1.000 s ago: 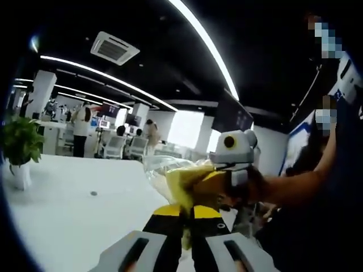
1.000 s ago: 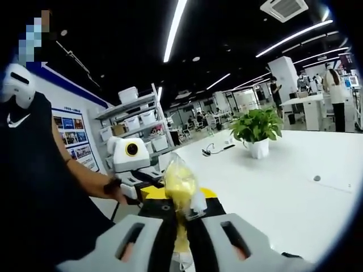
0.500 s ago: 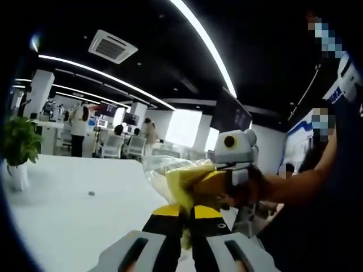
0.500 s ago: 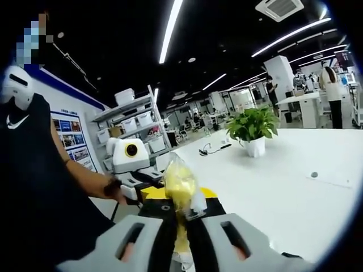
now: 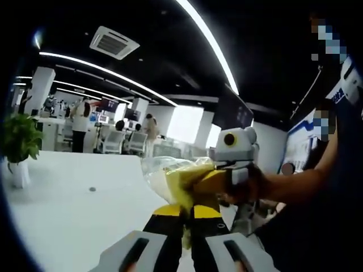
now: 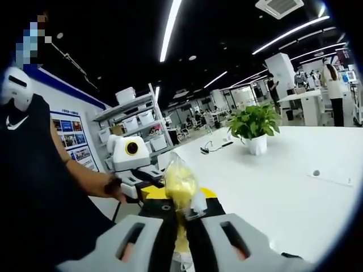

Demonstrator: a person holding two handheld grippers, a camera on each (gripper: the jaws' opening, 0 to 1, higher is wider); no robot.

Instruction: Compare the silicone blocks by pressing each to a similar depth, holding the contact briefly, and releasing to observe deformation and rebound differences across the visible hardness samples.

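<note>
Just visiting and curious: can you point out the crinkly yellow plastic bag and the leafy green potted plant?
crinkly yellow plastic bag (image 6: 180, 187): right gripper view, its yellow middle above the jaws.
leafy green potted plant (image 6: 253, 122): right gripper view, its leaves above the white pot.

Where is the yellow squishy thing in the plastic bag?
The yellow bag is up in the air, pinched between both claws: the left claw grips it in the left gripper view, and the right claw grips it in the right gripper view, above the white table.
</note>
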